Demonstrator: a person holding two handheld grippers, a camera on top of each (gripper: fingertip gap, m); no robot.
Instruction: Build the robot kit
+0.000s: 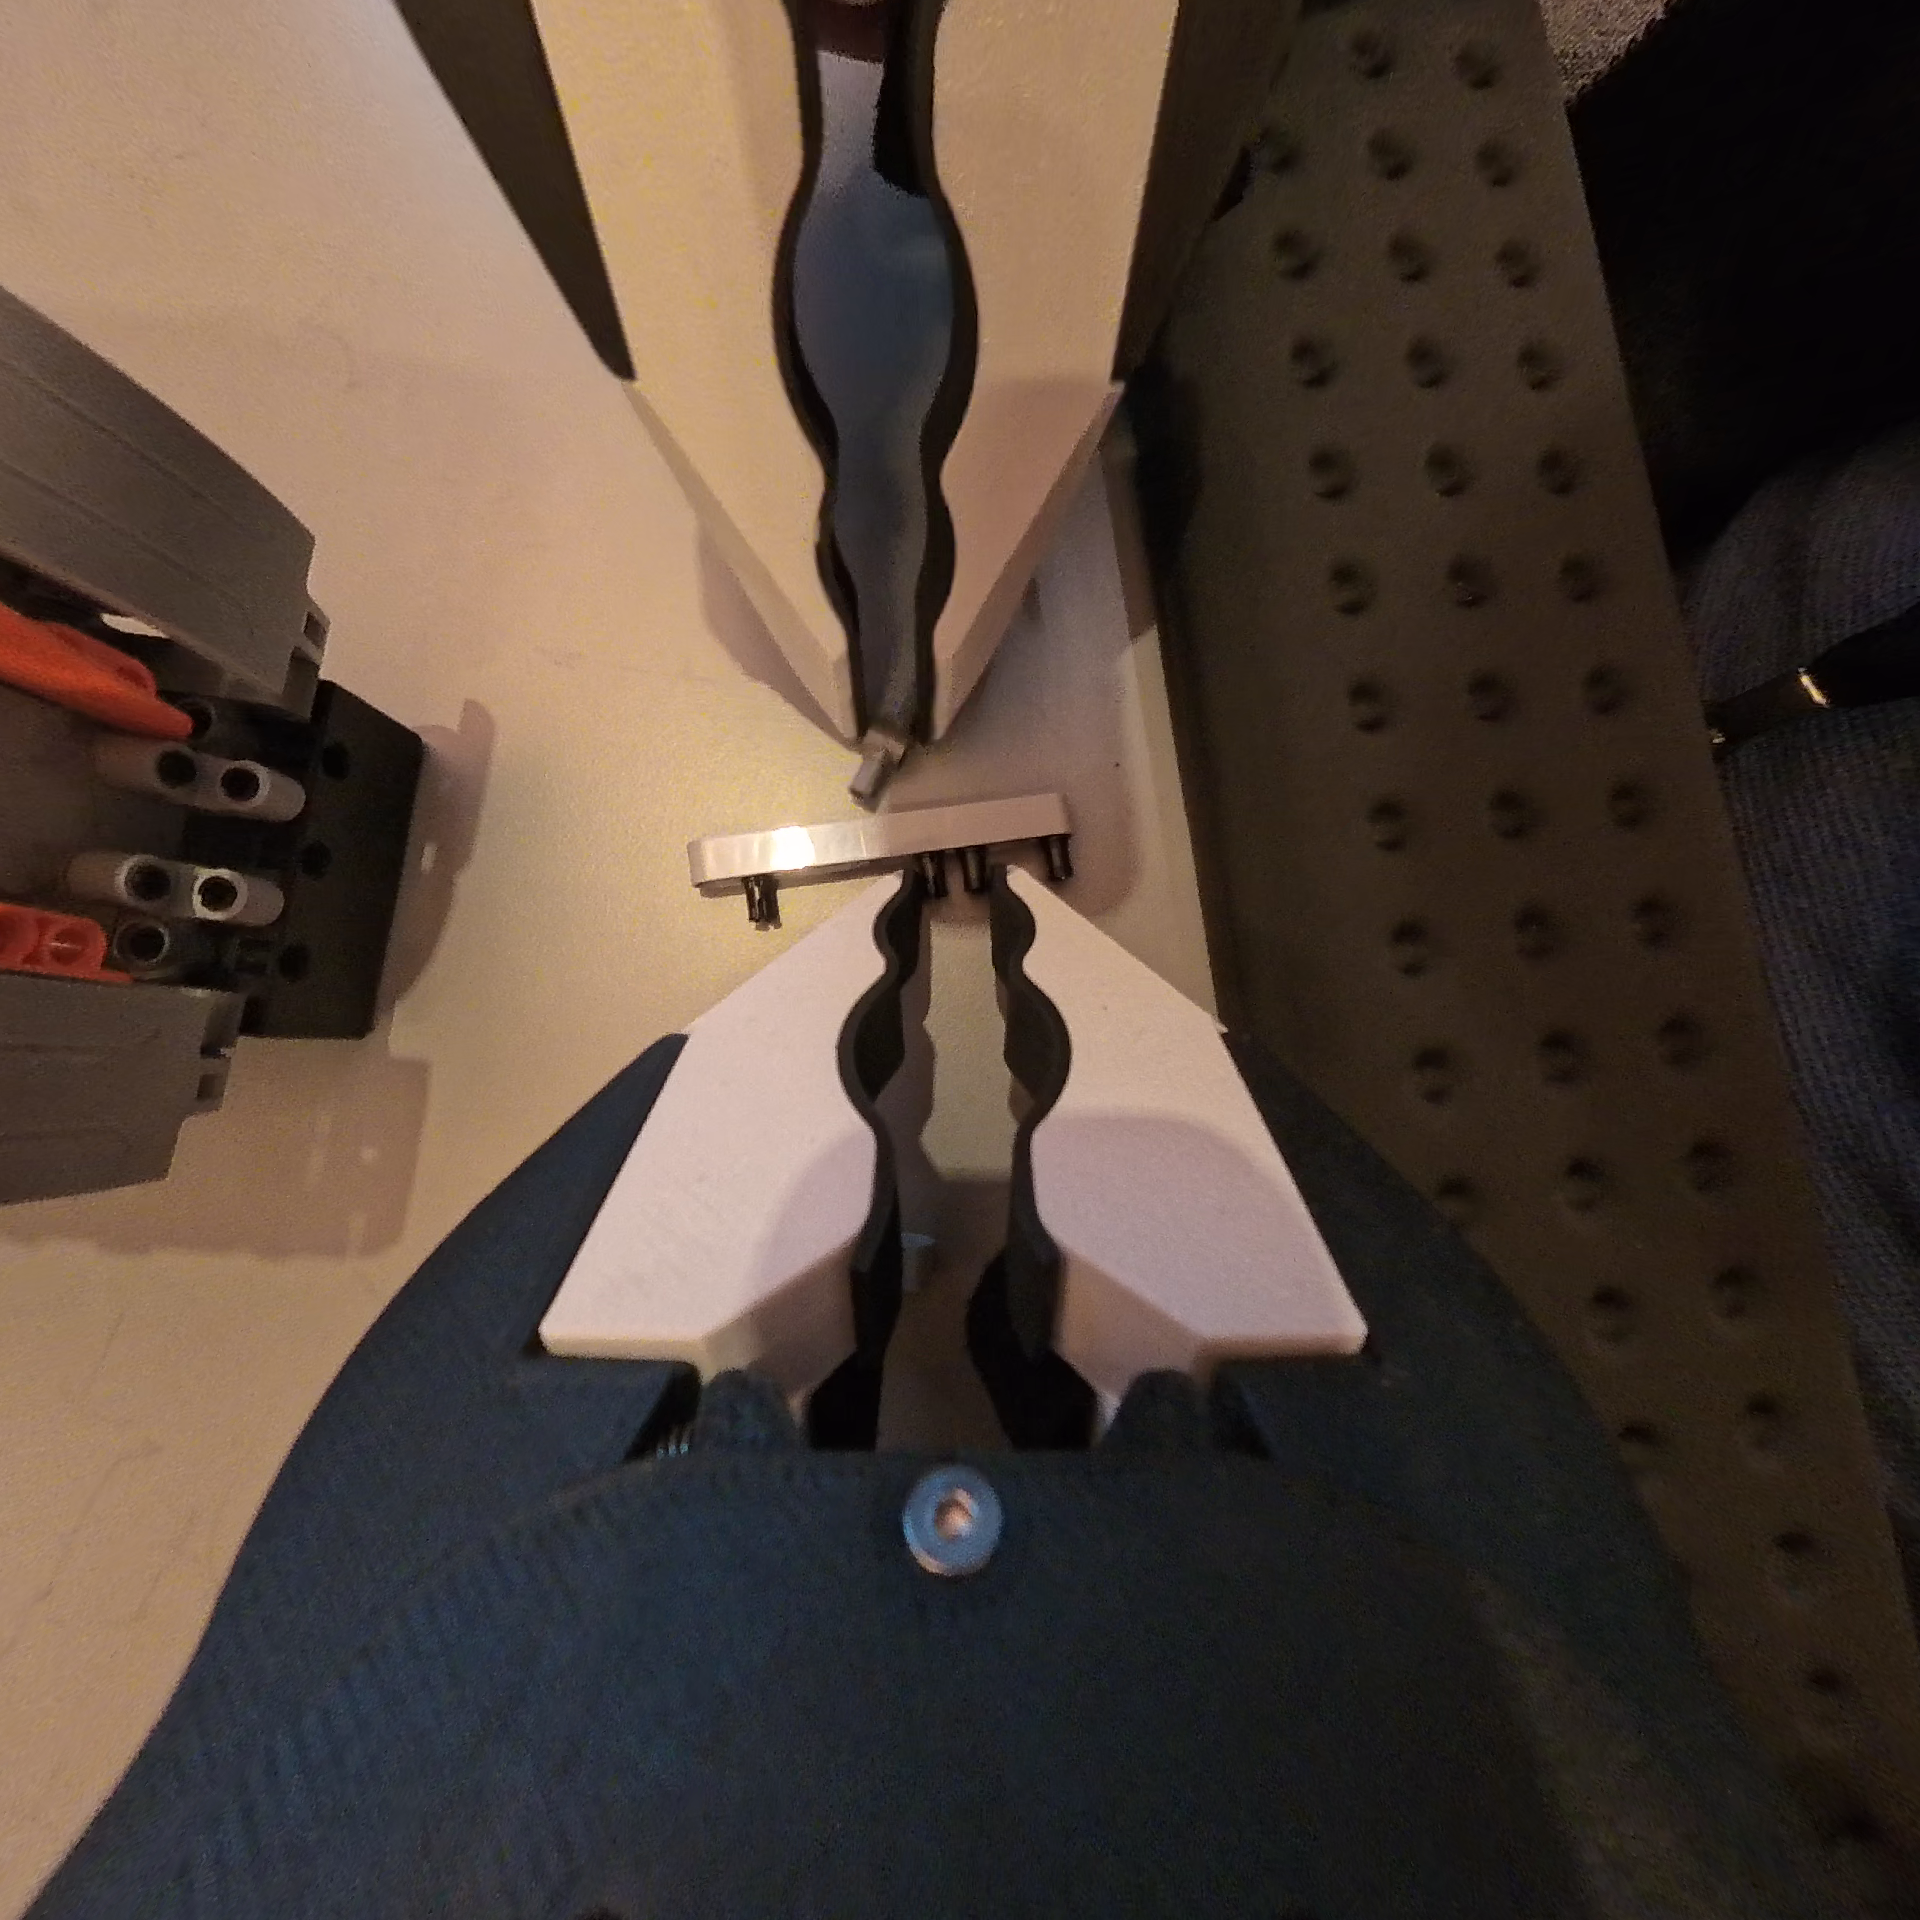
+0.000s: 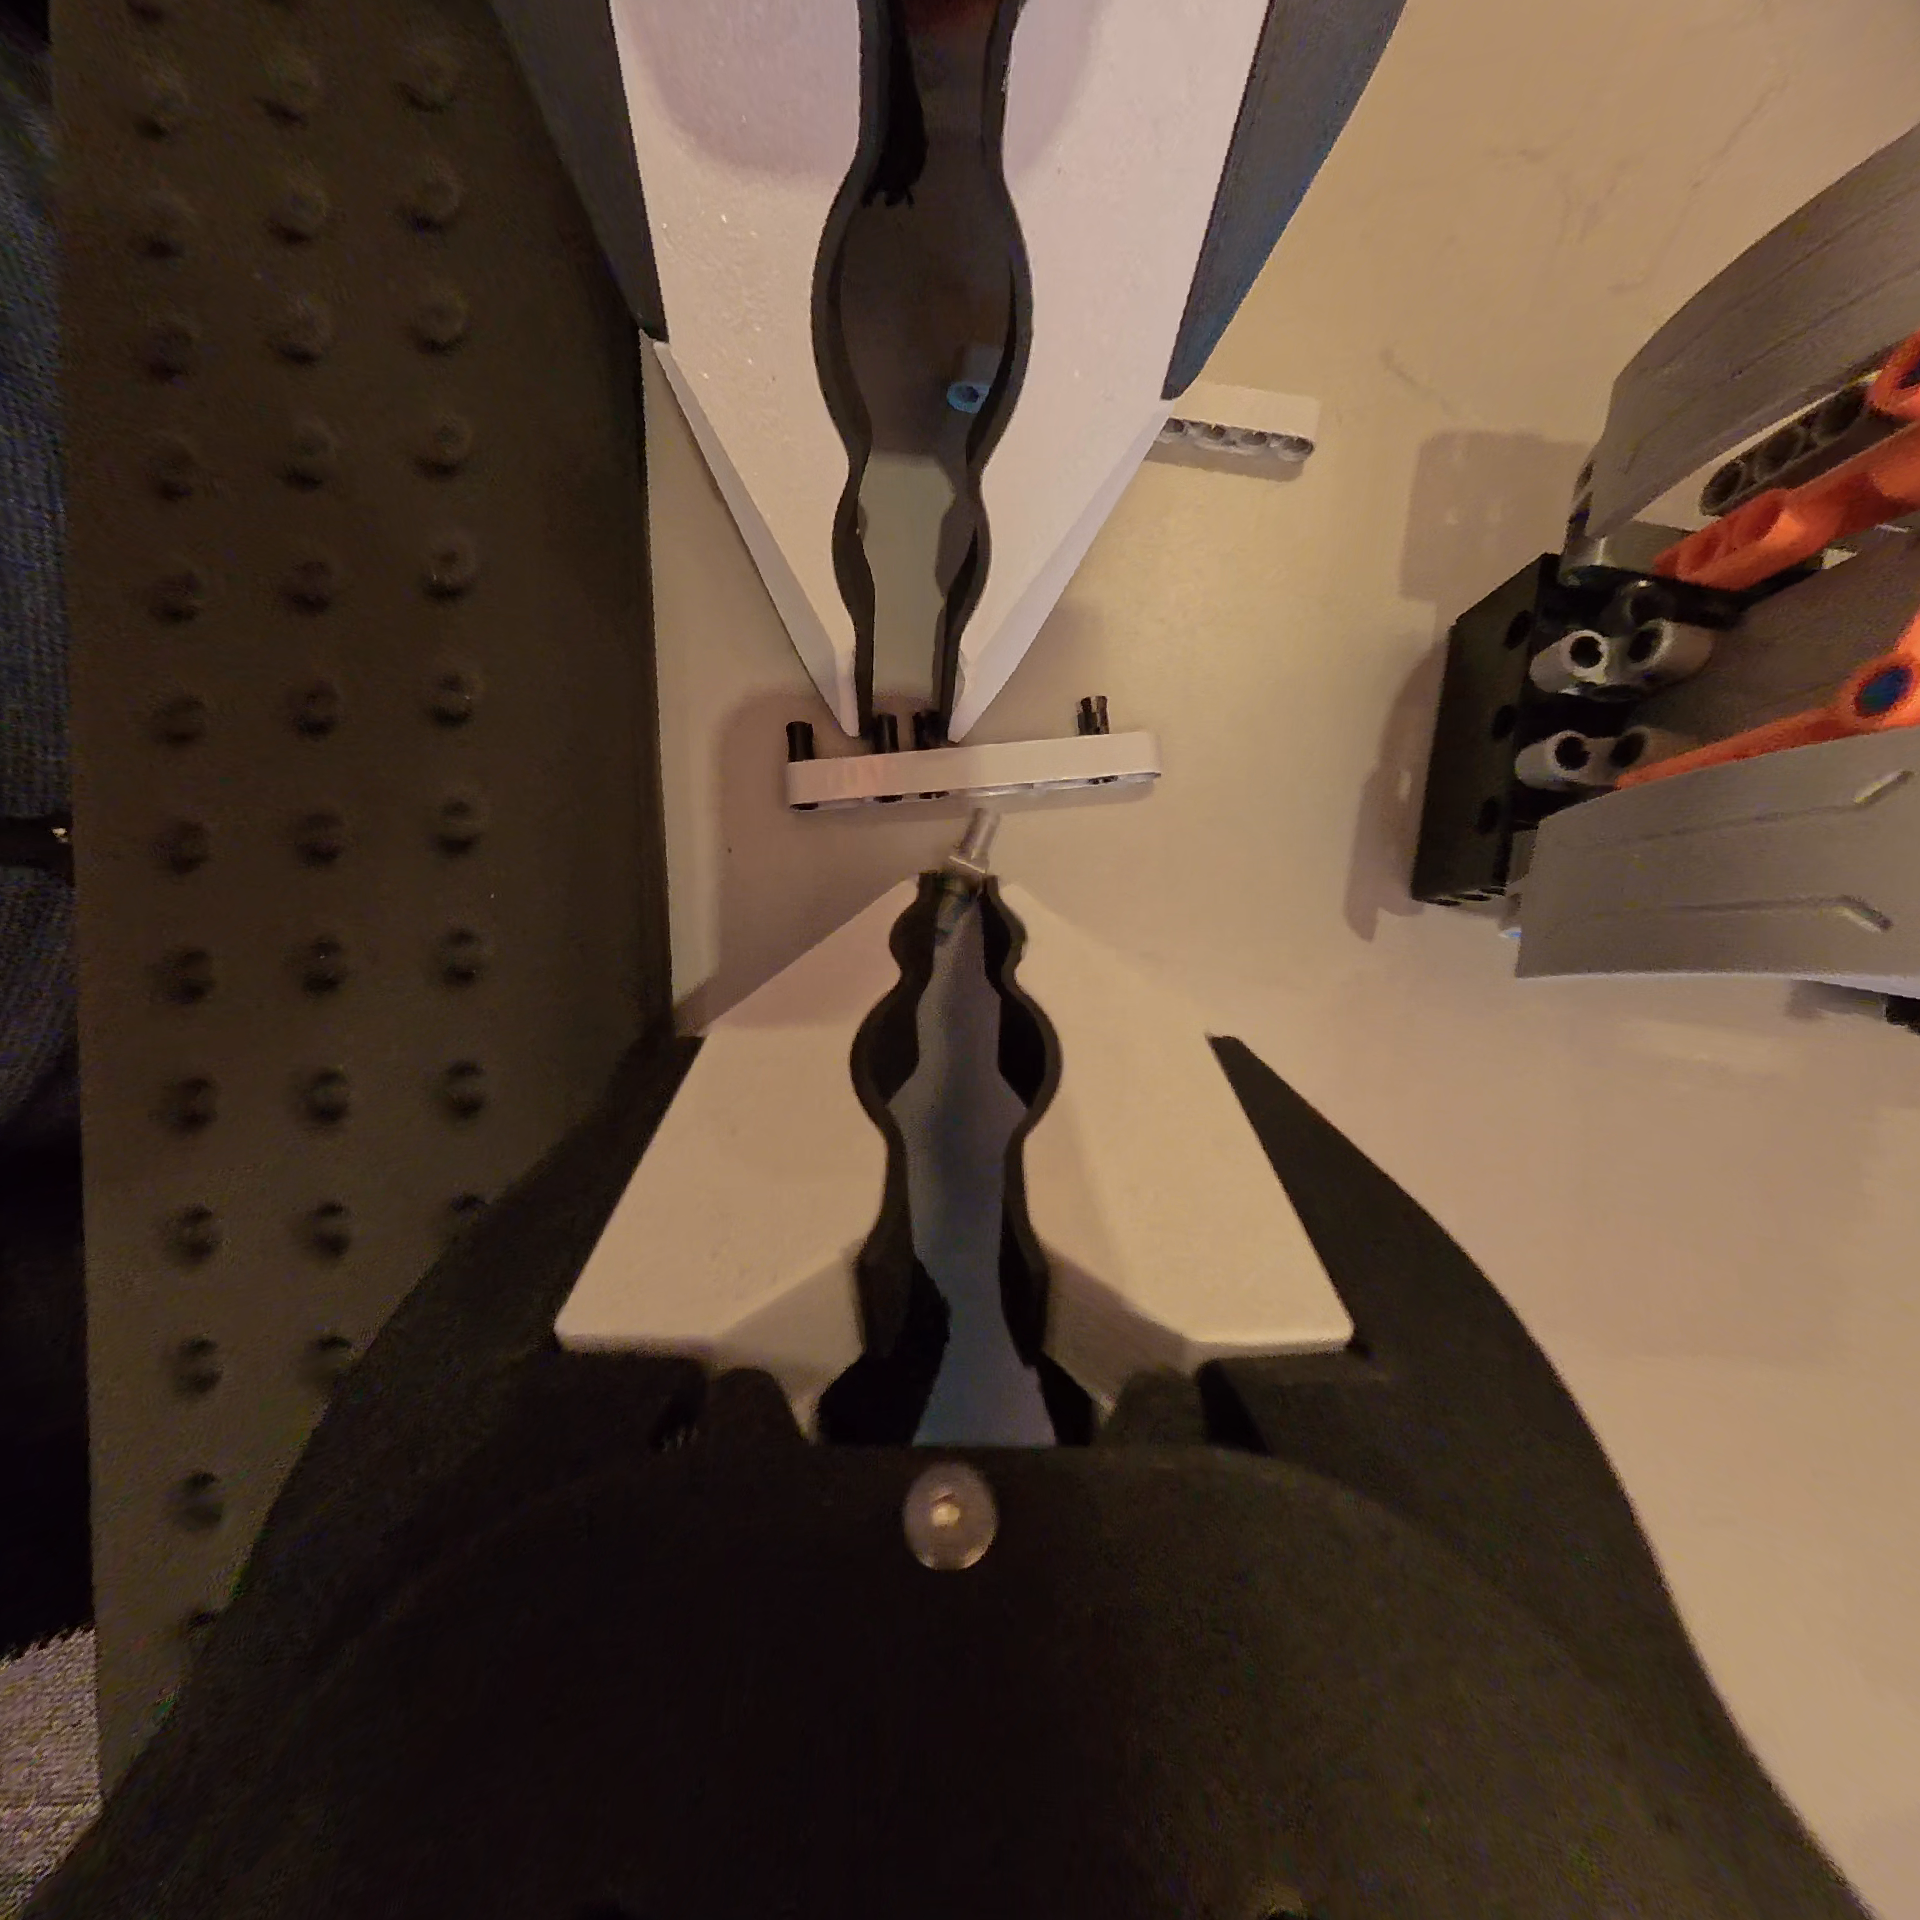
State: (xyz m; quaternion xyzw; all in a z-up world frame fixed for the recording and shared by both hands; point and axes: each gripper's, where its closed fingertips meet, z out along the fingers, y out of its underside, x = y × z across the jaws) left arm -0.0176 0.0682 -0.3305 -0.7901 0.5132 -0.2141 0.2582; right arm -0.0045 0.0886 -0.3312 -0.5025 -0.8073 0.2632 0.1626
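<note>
1. In the left wrist view the left gripper (image 1: 954, 883) comes up from the bottom middle of the frame. Its jaws are almost closed on the black pins (image 1: 951, 871) that stick out of a light grey beam (image 1: 878, 844) at the centre.
2. Whether the tips pinch the pins or only touch them is hard to make out, because the tips hide that spot.
3. The right gripper (image 1: 891, 732) comes down from the top of the same frame. Its jaws are nearly shut on a small grey peg (image 1: 873, 774), and the peg's end sits just above the beam.
4. In the right wrist view the same peg (image 2: 971, 847) points up from the right gripper (image 2: 956, 883) to the beam (image 2: 971, 779). It is hard to tell if the peg touches the beam.
5. The left gripper (image 2: 909, 727) shows at the top of that frame, and a small blue piece (image 2: 966, 393) peeks out between its pads.
6. A short white beam with holes (image 2: 1236, 447) lies on the table (image 2: 1299, 1195) at the upper middle, partly hidden behind that gripper.
7. A grey, black and orange brick model (image 1: 156, 831) is cut off at the left edge of the left view. It shows again at the right edge (image 2: 1662, 727) of the right view.
8. A dark studded plate (image 1: 1455, 831) runs down the right side of the left view.
</note>
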